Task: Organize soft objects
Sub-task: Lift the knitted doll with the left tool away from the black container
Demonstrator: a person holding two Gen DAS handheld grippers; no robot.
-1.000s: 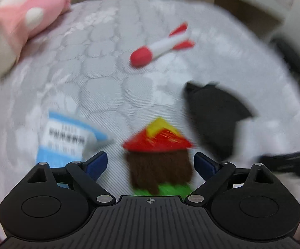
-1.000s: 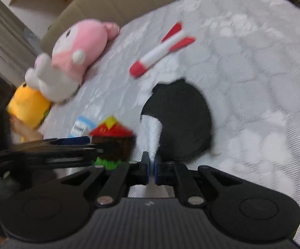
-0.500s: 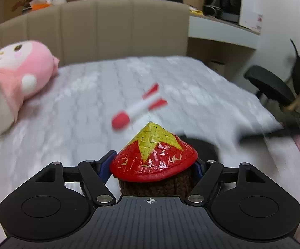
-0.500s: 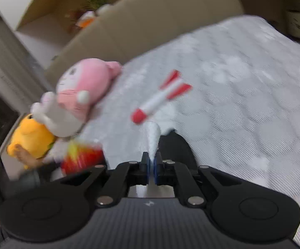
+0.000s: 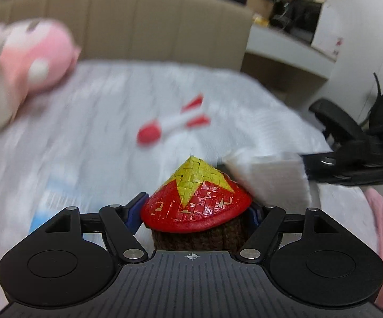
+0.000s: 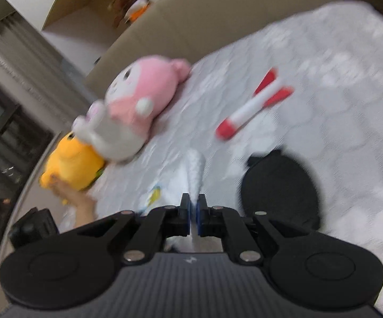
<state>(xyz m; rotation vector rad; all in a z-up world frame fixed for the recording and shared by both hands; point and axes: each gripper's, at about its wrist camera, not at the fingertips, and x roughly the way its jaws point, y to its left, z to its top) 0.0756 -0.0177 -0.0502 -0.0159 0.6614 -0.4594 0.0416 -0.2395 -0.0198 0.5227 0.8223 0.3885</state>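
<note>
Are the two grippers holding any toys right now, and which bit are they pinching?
Yes. The left gripper squeezes the little hat toy by its brown knitted body, under the red-and-yellow hat. The right gripper pinches a white soft piece near its lower end.

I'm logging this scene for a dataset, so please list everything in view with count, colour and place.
Knitted doll: one, brown body with red-and-yellow woven hat, between the left gripper's fingers.
White knit piece: one, white, clamped in the right gripper.
Black fabric: one, black, flat on the bed.
Rocket toy: one, white and red, mid-bed.
Pink plush: one, pink and white, near the headboard.
Yellow plush: one, yellow, bed edge beside the pink plush.
Bed: one, grey-white quilted.
Headboard: one, beige.
Office chair: one, black, beside the bed.
Left gripper: black, blue pads.
Right gripper: black, blue pads.
</note>
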